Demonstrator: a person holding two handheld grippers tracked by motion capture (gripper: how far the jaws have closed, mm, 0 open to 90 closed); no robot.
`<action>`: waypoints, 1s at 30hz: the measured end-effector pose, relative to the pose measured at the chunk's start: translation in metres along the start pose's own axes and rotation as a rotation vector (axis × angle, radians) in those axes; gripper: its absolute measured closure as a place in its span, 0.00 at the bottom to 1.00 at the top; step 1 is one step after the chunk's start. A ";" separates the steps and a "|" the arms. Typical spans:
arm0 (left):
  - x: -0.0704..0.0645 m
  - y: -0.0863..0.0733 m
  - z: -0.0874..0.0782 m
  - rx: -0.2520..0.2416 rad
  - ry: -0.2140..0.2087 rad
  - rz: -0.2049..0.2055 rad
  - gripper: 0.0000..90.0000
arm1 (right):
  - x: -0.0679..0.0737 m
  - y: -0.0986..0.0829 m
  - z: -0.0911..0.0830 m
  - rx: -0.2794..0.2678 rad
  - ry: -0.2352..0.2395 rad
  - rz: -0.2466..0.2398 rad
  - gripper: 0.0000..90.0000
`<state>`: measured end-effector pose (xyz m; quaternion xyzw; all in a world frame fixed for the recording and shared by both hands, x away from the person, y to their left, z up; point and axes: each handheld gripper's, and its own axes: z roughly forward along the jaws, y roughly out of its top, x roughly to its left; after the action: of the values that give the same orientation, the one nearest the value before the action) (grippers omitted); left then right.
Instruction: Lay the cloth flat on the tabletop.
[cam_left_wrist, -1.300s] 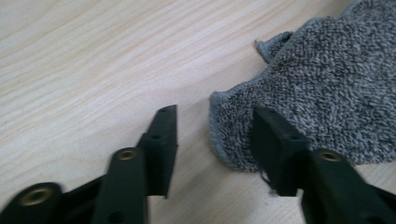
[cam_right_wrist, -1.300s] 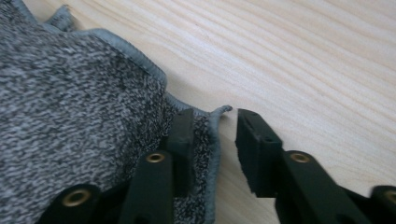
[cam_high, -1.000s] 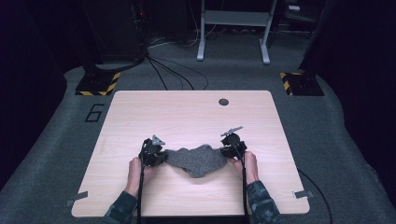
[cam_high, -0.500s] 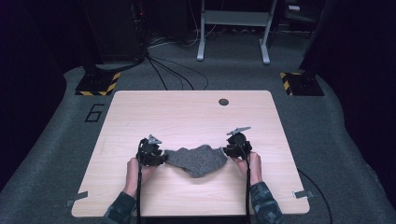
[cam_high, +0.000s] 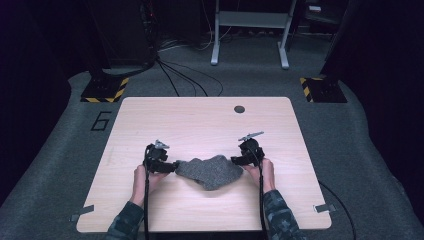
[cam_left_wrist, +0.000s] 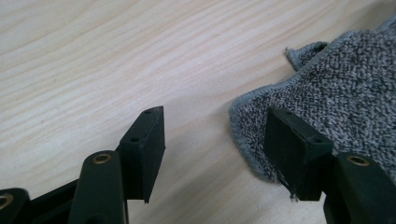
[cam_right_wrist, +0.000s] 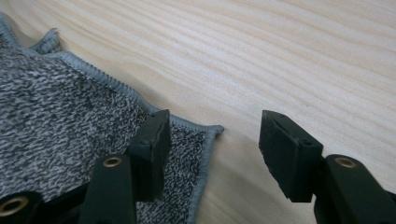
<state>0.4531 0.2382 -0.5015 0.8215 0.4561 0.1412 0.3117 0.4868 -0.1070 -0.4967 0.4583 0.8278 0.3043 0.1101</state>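
A grey speckled cloth (cam_high: 210, 171) with a stitched hem lies rumpled on the light wooden table (cam_high: 200, 120), near the front edge. My left gripper (cam_high: 172, 166) sits at its left end and my right gripper (cam_high: 235, 160) at its right end. In the left gripper view the left gripper (cam_left_wrist: 215, 114) is open, with a cloth (cam_left_wrist: 345, 79) corner lying under its right jaw and bare wood in the gap. The right gripper (cam_right_wrist: 215, 116) is also open; its left jaw hovers over a corner of the cloth (cam_right_wrist: 56, 112).
A dark round grommet hole (cam_high: 239, 109) is in the far right part of the table. Beyond the table, cables (cam_high: 185, 80) run over the grey floor, with striped yellow-and-black bases (cam_high: 105, 90) at both far corners and a white frame (cam_high: 250, 30) behind.
The cloth has slackened from a stretched, winged shape into a rounder heap between the grippers. Both hands have stayed at nearly the same spots.
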 end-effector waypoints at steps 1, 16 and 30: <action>-0.003 0.002 0.003 0.001 0.006 0.012 0.43 | 0.000 0.000 0.001 0.004 0.006 -0.003 0.53; -0.014 0.004 0.012 0.029 0.032 0.083 0.59 | 0.003 0.000 0.008 0.028 -0.034 -0.033 0.71; -0.022 0.000 0.011 0.005 0.011 0.120 0.90 | -0.002 -0.005 0.003 0.036 -0.025 -0.014 0.92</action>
<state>0.4470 0.2152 -0.5086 0.8476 0.4079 0.1628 0.2979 0.4857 -0.1091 -0.5026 0.4582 0.8349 0.2829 0.1144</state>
